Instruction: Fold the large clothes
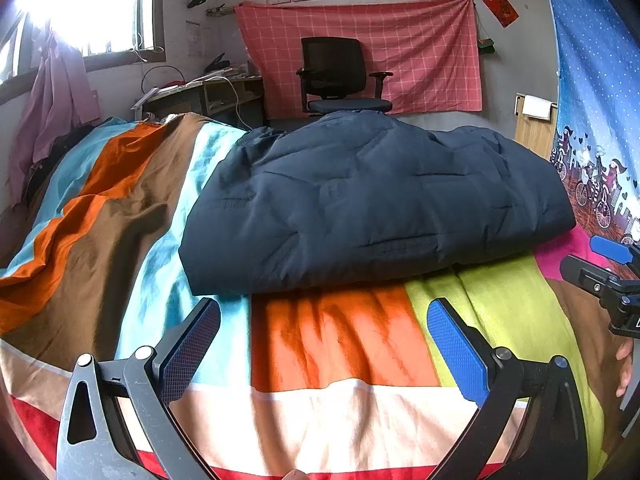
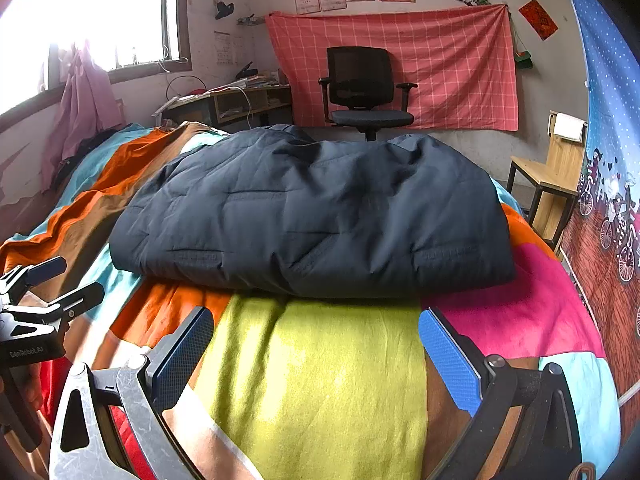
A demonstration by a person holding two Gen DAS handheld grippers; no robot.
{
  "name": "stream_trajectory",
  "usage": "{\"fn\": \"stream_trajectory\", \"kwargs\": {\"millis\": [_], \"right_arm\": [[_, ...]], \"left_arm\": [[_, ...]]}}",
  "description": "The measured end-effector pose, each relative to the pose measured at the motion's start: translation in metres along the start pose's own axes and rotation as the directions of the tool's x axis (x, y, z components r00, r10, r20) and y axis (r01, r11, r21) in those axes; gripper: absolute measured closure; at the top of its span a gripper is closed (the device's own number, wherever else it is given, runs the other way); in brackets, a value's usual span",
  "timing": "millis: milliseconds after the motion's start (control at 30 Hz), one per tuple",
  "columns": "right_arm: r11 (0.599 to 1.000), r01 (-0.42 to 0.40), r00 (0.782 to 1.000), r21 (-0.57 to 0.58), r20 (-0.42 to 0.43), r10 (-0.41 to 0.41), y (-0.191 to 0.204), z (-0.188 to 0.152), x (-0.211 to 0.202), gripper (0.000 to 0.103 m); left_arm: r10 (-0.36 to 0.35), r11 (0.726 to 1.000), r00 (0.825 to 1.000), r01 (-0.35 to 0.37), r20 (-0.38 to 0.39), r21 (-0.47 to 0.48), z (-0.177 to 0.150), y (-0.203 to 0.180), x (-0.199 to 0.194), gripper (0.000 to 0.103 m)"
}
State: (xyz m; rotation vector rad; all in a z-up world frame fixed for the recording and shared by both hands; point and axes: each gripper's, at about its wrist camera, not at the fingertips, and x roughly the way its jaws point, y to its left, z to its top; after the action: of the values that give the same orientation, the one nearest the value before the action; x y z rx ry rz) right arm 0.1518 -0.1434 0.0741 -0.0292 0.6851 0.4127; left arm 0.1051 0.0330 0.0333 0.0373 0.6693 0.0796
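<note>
A dark navy quilted jacket (image 1: 372,204) lies folded in a thick bundle on the bed's colourful striped sheet (image 1: 340,340). It also shows in the right wrist view (image 2: 316,216). My left gripper (image 1: 324,320) is open and empty, just in front of the jacket's near edge and not touching it. My right gripper (image 2: 316,328) is open and empty, also just short of the near edge. The right gripper shows at the right edge of the left view (image 1: 600,260). The left gripper shows at the left edge of the right view (image 2: 60,280), jaws apart.
A black office chair (image 2: 366,88) stands beyond the bed before a pink checked cloth (image 2: 440,64). A cluttered desk (image 2: 236,100) is at the back left under a window. A wooden chair (image 2: 548,184) and a blue patterned curtain (image 2: 608,160) are on the right.
</note>
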Motion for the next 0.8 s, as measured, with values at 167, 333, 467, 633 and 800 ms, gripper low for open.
{"fn": "stream_trajectory", "kwargs": {"millis": [167, 333, 467, 633, 800], "right_arm": [[1.000, -0.002, 1.000, 0.000, 0.002, 0.002, -0.0009, -0.0005, -0.0001, 0.000], [1.000, -0.002, 1.000, 0.000, 0.003, 0.002, -0.0007, -0.0005, -0.0001, 0.000], [1.000, -0.001, 1.000, 0.001, 0.001, 0.001, -0.0005, -0.0006, 0.0000, 0.000], [1.000, -0.001, 1.000, -0.001, 0.002, 0.001, -0.0011, -0.0007, -0.0002, 0.000], [1.000, -0.001, 1.000, 0.000, 0.002, 0.001, -0.0006, -0.0004, -0.0003, 0.000]], "left_arm": [[-0.003, 1.000, 1.000, 0.003, 0.000, 0.000, 0.0004, -0.0008, 0.0001, 0.002], [-0.002, 1.000, 1.000, 0.002, -0.001, -0.001, 0.0000, 0.0002, -0.0002, 0.002], [-0.002, 1.000, 1.000, 0.002, 0.000, -0.001, 0.0000, 0.0001, -0.0003, 0.002], [-0.003, 1.000, 1.000, 0.003, -0.002, -0.002, 0.0001, -0.0016, -0.0002, 0.002], [-0.003, 1.000, 1.000, 0.003, -0.002, -0.001, 0.0003, -0.0011, 0.0001, 0.002]]}}
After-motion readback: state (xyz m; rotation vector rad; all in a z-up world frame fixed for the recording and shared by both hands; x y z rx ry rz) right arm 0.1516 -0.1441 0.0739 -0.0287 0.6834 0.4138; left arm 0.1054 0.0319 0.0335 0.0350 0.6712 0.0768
